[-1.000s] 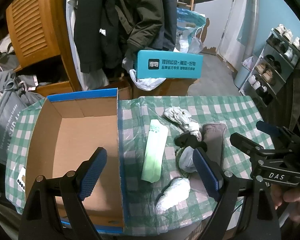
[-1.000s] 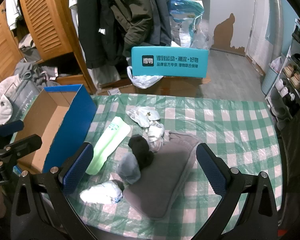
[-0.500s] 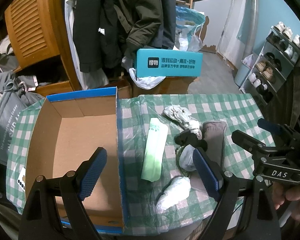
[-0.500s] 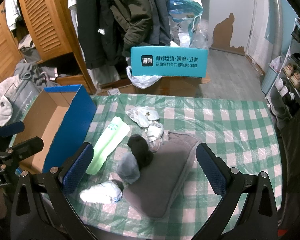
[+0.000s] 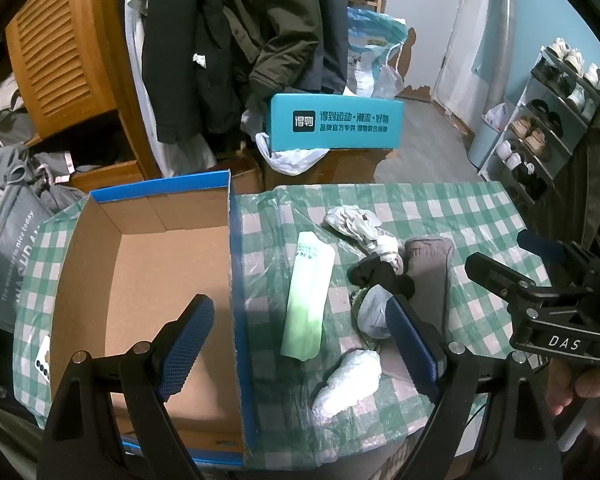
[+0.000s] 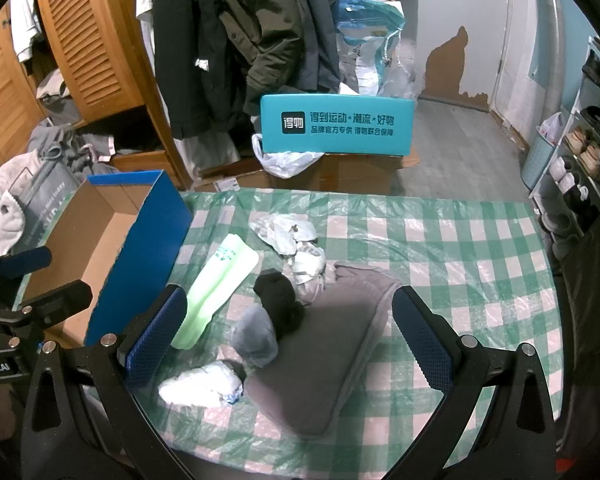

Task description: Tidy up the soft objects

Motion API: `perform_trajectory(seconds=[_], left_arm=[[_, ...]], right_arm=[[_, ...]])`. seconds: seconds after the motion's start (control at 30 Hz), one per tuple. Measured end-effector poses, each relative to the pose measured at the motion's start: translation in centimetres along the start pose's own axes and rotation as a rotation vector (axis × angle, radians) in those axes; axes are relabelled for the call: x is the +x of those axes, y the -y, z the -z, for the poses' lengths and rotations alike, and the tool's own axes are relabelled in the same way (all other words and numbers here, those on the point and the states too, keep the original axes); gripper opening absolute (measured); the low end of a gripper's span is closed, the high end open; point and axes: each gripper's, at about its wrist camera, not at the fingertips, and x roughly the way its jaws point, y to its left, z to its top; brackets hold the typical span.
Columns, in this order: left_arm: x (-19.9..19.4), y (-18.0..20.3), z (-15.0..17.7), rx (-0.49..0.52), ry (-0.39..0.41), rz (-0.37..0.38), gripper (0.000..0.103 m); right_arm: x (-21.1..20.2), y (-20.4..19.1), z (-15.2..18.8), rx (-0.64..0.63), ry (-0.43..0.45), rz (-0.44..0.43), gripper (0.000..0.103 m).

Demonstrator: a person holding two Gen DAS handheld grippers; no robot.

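Left wrist view: the left claw (image 5: 296,334) hangs spread wide over the desk (image 5: 452,208), pinching nothing; one blue pad sits over the open cardboard box (image 5: 152,280), the other over the soft pile. There is one box, blue outside, brown inside, with nothing in it; its near corner is cut off behind the claw's frame. Just right of the box lie six soft things: one pale green roll (image 5: 310,296), one crumpled white cloth (image 5: 360,226), one black bundle (image 5: 380,276), one grey-blue bundle (image 5: 374,312) partly hidden by the right pad, one white bundle (image 5: 350,380), and one flat grey pad (image 5: 430,276). The right claw (image 5: 540,276) enters at the right edge, held by a hand (image 5: 580,388); from here I cannot tell how its jaws stand.

Right wrist view: the right claw (image 6: 288,340) is also spread wide and pinches nothing, hovering above the grey pad (image 6: 328,352). The same six soft things show: green roll (image 6: 216,292), white cloth (image 6: 288,232), black bundle (image 6: 280,296) resting on the pad's edge, grey-blue bundle (image 6: 256,336), white bundle (image 6: 204,388). The box (image 6: 140,256) stands at the left, with the left claw (image 6: 32,280) cut off by the frame. One teal carton (image 6: 336,124) stands behind the desk.
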Motion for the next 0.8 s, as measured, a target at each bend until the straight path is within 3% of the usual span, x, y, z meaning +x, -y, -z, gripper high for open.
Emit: perform_trajectory(seconds=[0.8], left_arm=[[1.0,1.0,0.6,0.034,-0.025,-0.013,0.089]], right_arm=[[-0.3,1.2,0.2,0.006,0.001,0.005,0.101]])
